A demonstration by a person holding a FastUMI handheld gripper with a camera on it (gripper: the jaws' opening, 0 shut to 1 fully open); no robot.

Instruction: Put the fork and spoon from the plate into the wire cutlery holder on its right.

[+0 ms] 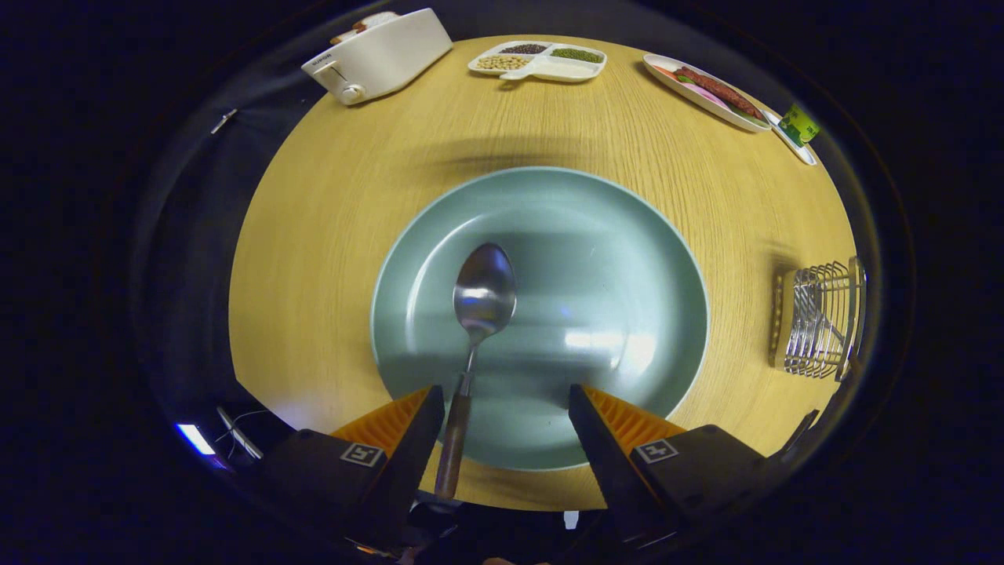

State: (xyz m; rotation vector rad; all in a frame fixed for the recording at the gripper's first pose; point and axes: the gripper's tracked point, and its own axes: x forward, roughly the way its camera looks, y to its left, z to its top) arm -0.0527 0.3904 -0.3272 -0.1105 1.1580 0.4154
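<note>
In the gripper view the claw (506, 416) hangs released over the near rim of the plate (627, 259). The spoon (478, 314) lies on the plate, bowl away, its long handle running back toward the claw and passing just inside the left finger. The wire holder (820, 318) stands on the table (329, 235), well to the right. No fork is visible on the plate.

spoon (478, 329) on plate (627, 235), wire cutlery holder (820, 320) to its right
</note>
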